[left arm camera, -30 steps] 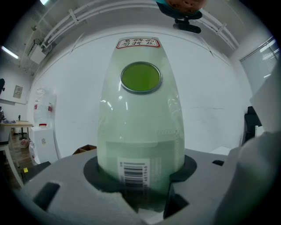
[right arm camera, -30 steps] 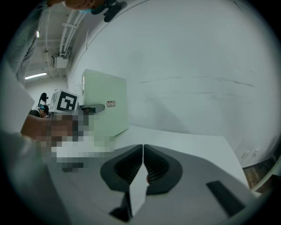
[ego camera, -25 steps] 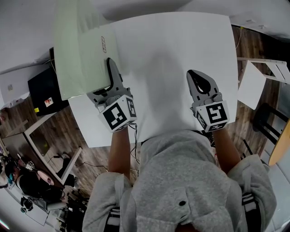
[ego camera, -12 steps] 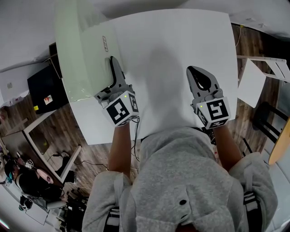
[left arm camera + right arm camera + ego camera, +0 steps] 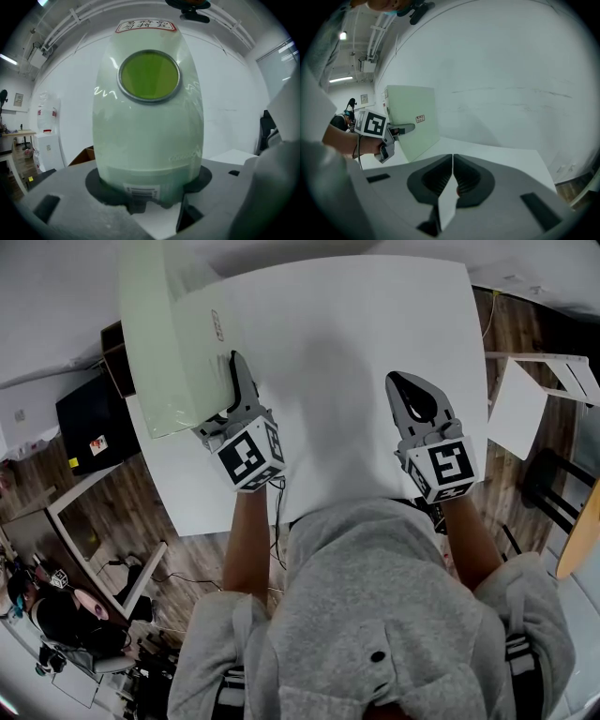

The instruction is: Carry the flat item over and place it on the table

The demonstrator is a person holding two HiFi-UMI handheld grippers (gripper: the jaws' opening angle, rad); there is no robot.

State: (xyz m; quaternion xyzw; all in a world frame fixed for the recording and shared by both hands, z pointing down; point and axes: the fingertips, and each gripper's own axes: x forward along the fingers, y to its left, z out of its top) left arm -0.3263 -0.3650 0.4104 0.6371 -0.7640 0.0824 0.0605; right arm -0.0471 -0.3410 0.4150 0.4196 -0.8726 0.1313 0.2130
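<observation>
The flat item point(image 5: 173, 343) is a pale green panel with a small red-edged label. It stands tilted at the table's left side, its lower edge on the white table point(image 5: 356, 324). My left gripper point(image 5: 231, 371) holds its near edge, one finger across the face and the other hidden behind. In the left gripper view the panel point(image 5: 147, 131) fills the gap between the jaws; these have just been opening slightly, and both still touch it. The right gripper view shows the panel point(image 5: 412, 126) and the left gripper point(image 5: 404, 128). My right gripper point(image 5: 412, 395) point(image 5: 452, 157) hovers shut and empty at the right.
A black box point(image 5: 89, 432) sits on the wood floor under the panel's overhang at the left. A white board point(image 5: 518, 416) and a frame stand off the table's right edge. An open cardboard box point(image 5: 82, 154) lies beyond the table.
The left gripper and the green panel have sunk slightly and shifted a little farther over the table. The right gripper has kept still.
</observation>
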